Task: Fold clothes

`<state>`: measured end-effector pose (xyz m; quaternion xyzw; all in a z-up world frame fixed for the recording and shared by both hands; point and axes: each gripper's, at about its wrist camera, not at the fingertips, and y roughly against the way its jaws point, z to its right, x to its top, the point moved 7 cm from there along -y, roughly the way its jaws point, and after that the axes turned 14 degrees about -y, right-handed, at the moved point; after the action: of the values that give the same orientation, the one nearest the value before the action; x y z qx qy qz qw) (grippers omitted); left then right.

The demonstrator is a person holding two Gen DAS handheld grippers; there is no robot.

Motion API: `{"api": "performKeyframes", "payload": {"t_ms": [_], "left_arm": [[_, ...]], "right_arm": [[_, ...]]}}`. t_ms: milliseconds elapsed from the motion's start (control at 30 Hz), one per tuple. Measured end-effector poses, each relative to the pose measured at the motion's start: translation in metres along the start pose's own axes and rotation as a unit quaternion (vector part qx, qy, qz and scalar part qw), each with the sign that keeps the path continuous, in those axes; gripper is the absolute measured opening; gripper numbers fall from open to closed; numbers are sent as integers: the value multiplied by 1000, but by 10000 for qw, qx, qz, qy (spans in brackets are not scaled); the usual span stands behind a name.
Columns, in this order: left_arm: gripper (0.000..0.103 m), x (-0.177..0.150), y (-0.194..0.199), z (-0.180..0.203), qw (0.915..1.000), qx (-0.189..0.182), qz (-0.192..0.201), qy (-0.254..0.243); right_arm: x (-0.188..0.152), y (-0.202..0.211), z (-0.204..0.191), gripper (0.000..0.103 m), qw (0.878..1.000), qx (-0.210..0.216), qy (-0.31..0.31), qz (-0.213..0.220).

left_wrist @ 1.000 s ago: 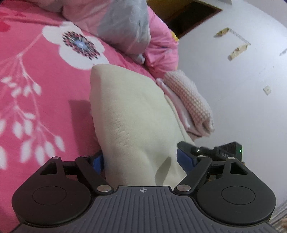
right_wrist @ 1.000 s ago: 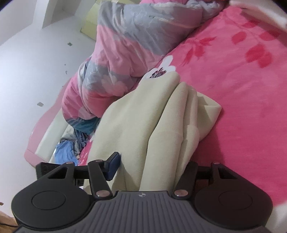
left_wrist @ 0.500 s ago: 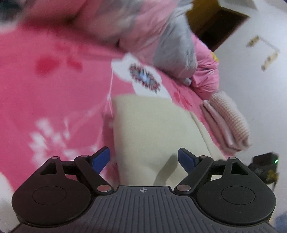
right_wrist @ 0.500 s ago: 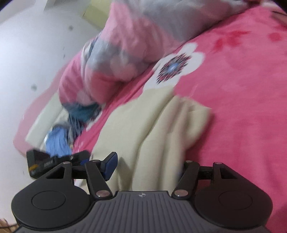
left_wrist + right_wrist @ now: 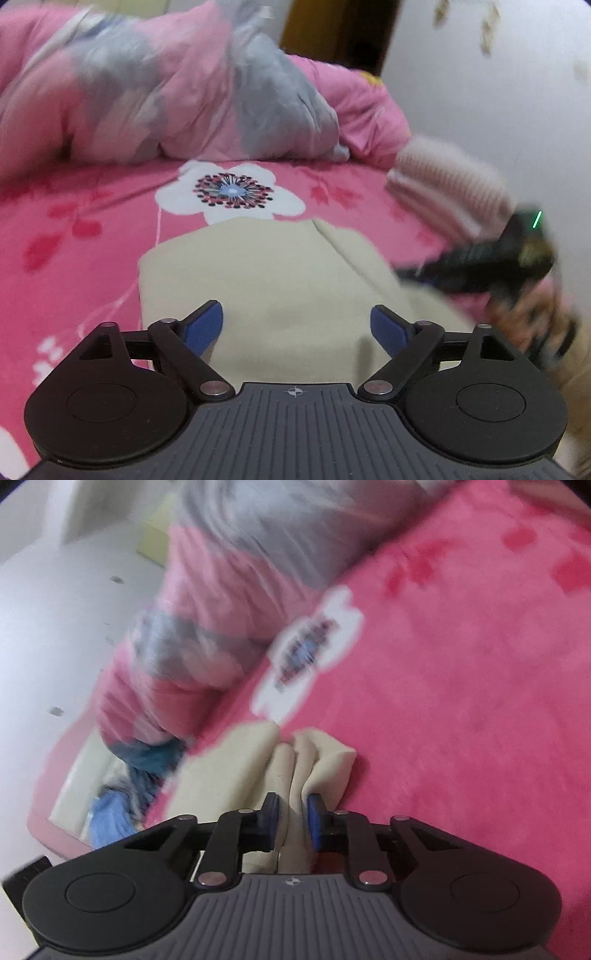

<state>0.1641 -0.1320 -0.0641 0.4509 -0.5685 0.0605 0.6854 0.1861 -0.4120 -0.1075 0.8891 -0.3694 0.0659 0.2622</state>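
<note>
Lying folded on the pink floral bedspread [image 5: 92,206], the cream garment [image 5: 266,273] is sitting beneath the left gripper [image 5: 295,328], whose jaws have just been widening and are gaping empty; the right gripper [image 5: 291,821] has just been closing and is pinching the garment's bunched folds.

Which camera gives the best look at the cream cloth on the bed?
The left wrist view. There the cream cloth lies folded on the pink bedspread, with most of its top and far edge in sight and fairly sharp. The right wrist view is blurred and shows only a bunched end of the cloth, pinched between the right gripper's fingers.
</note>
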Motion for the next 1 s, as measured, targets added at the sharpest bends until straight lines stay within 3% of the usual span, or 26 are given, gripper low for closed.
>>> {"api": "performKeyframes", "payload": {"t_ms": [67,133,167,267,333,467,567,667,767,867,900,1000], "left_arm": [[89,-5,-3,10,9985,199,-114,-492],[90,-8,-5,17,9957,282,-192,-863],[90,-7,-7,18,9949,288,-214,-945],[90,-7,-6,16,9953,243,-231,-909],[90,-7,-6,15,9956,209,-218,-882],[93,-7,-7,18,9957,174,-191,-893],[94,-7,-7,18,9963,156,-141,-837],[95,-9,-6,17,9970,112,-58,-769],[95,-9,-6,16,9975,76,-42,-703],[95,-8,-7,17,9972,89,-98,-732],[96,-8,-8,17,9970,100,-119,-753],[97,-8,-9,19,9966,136,-144,-800]], "right_arm": [[0,6,-9,17,9988,157,407,232],[3,11,-12,12,9911,-124,1063,793],[11,14,-4,12,9873,-391,1078,1097],[36,32,38,12,9920,-58,-398,1201],[36,39,41,14,9926,38,-465,1120],[21,13,37,21,9976,74,-631,284],[14,-14,35,17,9988,-142,-459,-1],[15,-17,23,6,9997,43,-181,157],[15,-7,6,6,9982,279,334,401],[18,-15,32,6,9995,-208,-88,215],[21,-11,41,7,9988,-39,-469,151],[25,31,38,10,9954,321,-647,636]]}}
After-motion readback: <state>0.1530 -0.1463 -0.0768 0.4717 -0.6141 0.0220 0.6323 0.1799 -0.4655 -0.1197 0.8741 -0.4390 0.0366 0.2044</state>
